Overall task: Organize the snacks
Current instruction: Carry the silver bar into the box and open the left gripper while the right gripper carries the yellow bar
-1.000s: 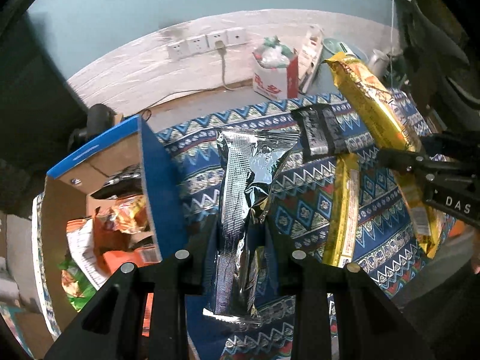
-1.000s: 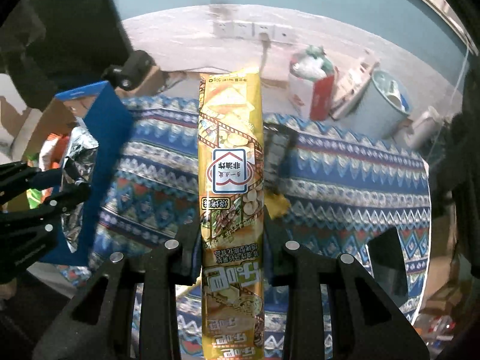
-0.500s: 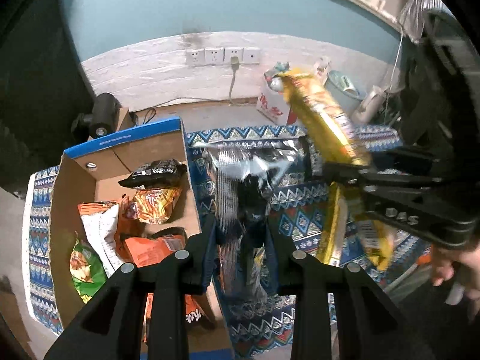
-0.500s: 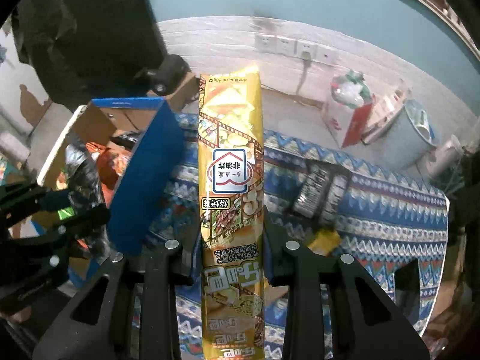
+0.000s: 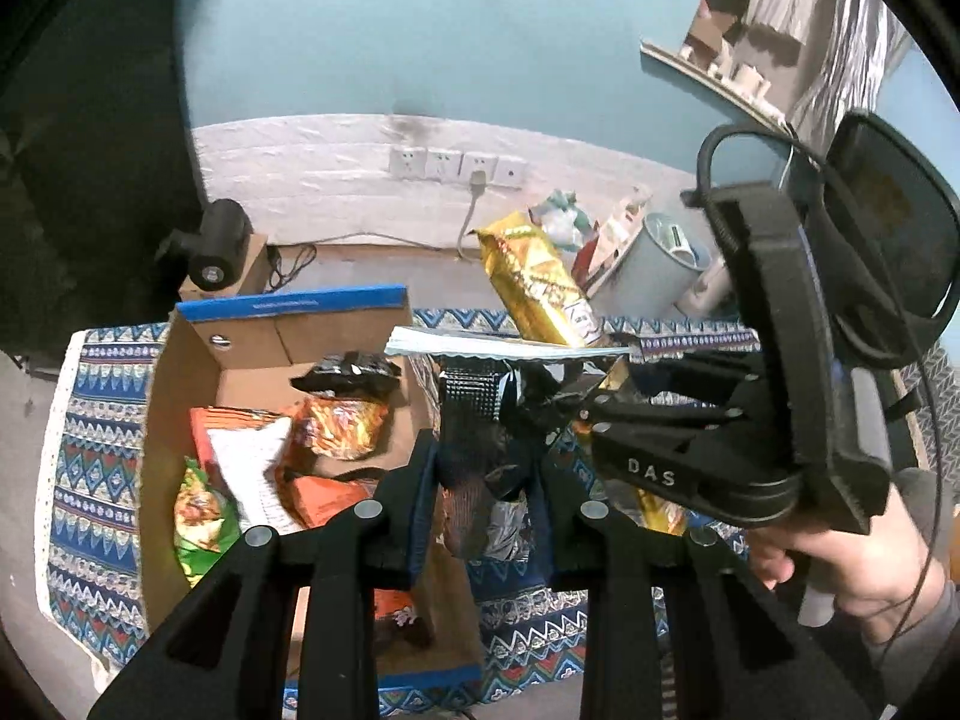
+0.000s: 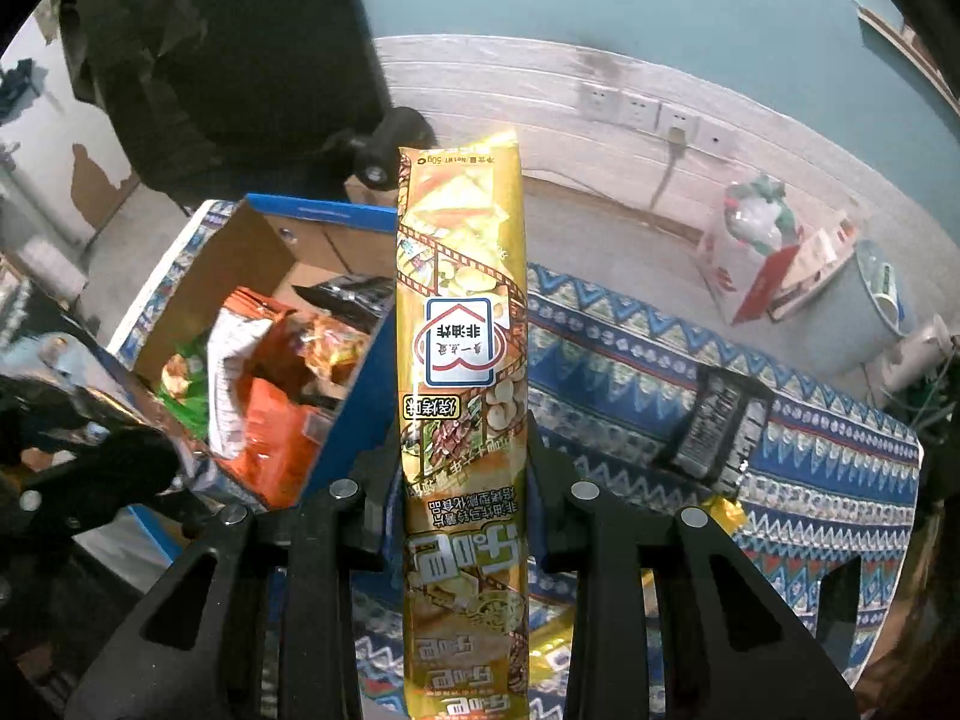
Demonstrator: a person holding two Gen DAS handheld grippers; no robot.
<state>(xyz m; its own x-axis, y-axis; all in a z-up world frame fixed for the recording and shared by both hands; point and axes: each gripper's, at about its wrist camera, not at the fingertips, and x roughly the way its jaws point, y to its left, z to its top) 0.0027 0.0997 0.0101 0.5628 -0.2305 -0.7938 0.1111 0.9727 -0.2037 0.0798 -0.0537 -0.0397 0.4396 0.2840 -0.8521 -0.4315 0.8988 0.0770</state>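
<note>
My left gripper (image 5: 483, 480) is shut on a silver foil snack bag (image 5: 474, 420), held upright over the right wall of an open cardboard box (image 5: 288, 330) with blue edges. The box holds several snack packets, orange, green and black (image 5: 312, 462). My right gripper (image 6: 462, 468) is shut on a long yellow snack packet (image 6: 462, 330), held upright beside the box (image 6: 282, 240). The right gripper and its yellow packet (image 5: 540, 288) show at the right of the left wrist view, close to the foil bag.
A blue patterned cloth (image 6: 630, 360) covers the floor area. A black snack packet (image 6: 714, 420) and a yellow one (image 6: 726, 516) lie on it. A red-white bag (image 6: 750, 246) and a grey bucket (image 6: 870, 312) stand by the wall with sockets.
Both grippers have moved left toward the box with their packets. The foil bag now stands over the box's right wall, and the right gripper has come close beside it.
</note>
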